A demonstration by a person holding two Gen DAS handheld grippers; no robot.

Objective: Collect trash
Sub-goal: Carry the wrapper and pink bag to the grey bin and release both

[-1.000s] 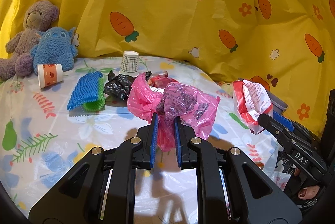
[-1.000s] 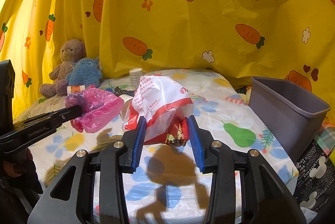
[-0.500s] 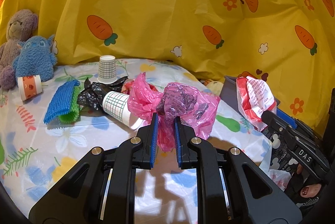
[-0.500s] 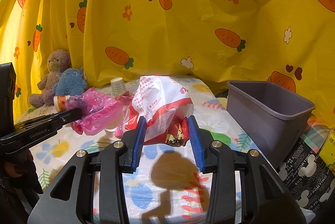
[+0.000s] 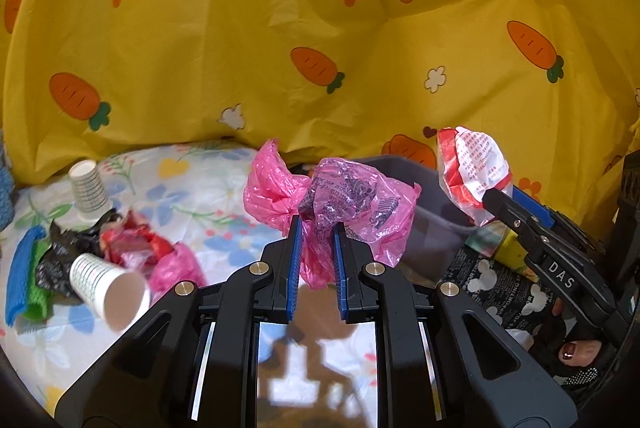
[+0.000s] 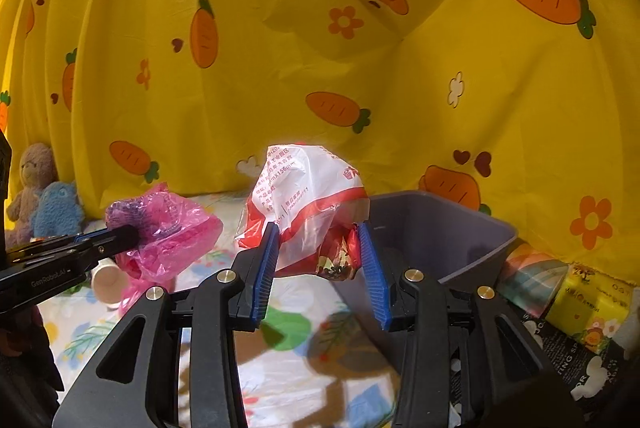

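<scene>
Two bags are now in the air and close to the bin [image 6: 472, 228]. A second ago both hung over the middle of the table [image 5: 208, 196], with the plush toys and the litter pile straight ahead; since then both hands have swung right, and the grey bin has come up right behind the loads. The left gripper [image 5: 316, 240] has its jaws clenched on the pink bag [image 5: 340, 196], which hangs in front of the bin's near wall. The right gripper [image 6: 318, 248] grasps the red-and-white bag [image 6: 304, 196], jaws set wider, just beside the bin's rim. Neither grip has altered. Judging by this, the carry is nearly over and dropping comes next. Cups [image 5: 108, 288], a black bag [image 5: 60, 252] and red wrappers [image 5: 132, 244] remain on the table to collect.
</scene>
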